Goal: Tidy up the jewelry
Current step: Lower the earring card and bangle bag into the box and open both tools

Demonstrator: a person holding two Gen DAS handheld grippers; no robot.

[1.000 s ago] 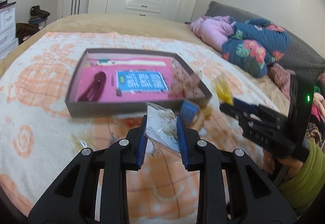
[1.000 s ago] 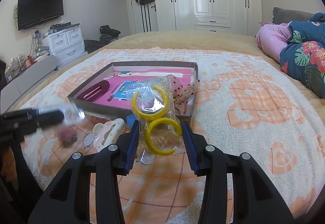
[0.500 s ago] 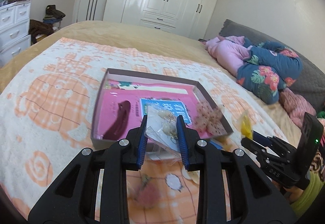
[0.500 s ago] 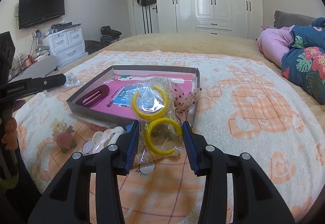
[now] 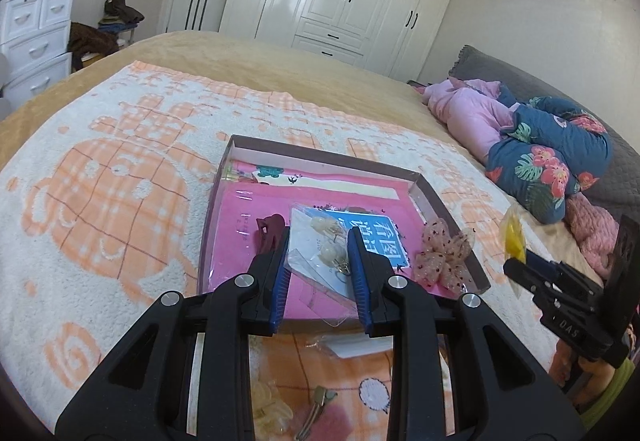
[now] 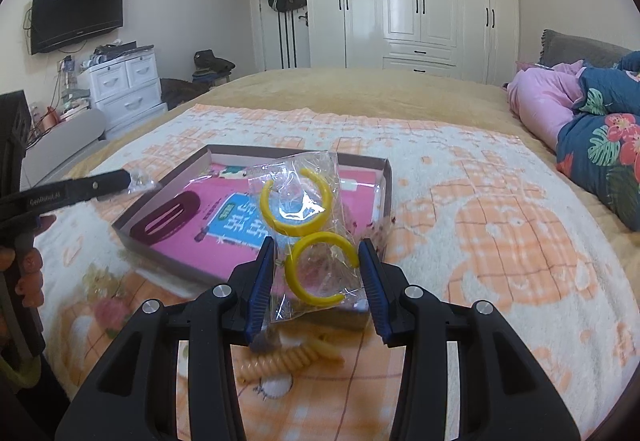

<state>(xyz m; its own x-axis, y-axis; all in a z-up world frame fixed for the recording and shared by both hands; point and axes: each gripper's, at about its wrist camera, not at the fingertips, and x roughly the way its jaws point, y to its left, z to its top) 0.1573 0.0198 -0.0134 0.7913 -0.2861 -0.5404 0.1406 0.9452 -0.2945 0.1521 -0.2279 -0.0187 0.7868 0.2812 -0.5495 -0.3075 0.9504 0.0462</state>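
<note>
My left gripper [image 5: 318, 243] is shut on a clear packet of pearl earrings [image 5: 324, 251] and holds it above the near part of an open box [image 5: 218, 201] with a pink lining. In the box lie a dark red hair clip [image 5: 266, 231], a blue card [image 5: 372, 231] and a dotted lace bow [image 5: 442, 257]. My right gripper [image 6: 318, 255] is shut on a clear bag with two yellow C-shaped hoops [image 6: 320, 265], in front of the box's near right corner [image 6: 384, 177]. The left gripper's tip [image 6: 128, 177] shows at the box's left side.
The box sits on an orange-and-white blanket [image 6: 500, 233] over a bed. A yellow spiral hair tie [image 6: 288, 361], a pale hair clip [image 5: 268, 409] and a small brass piece [image 5: 316, 409] lie in front of the box. Folded bedding [image 5: 540, 161] is piled at the right.
My left gripper has carried the earring packet from in front of the box to above its near part. My right gripper has risen a little and come nearer the box with its bag.
</note>
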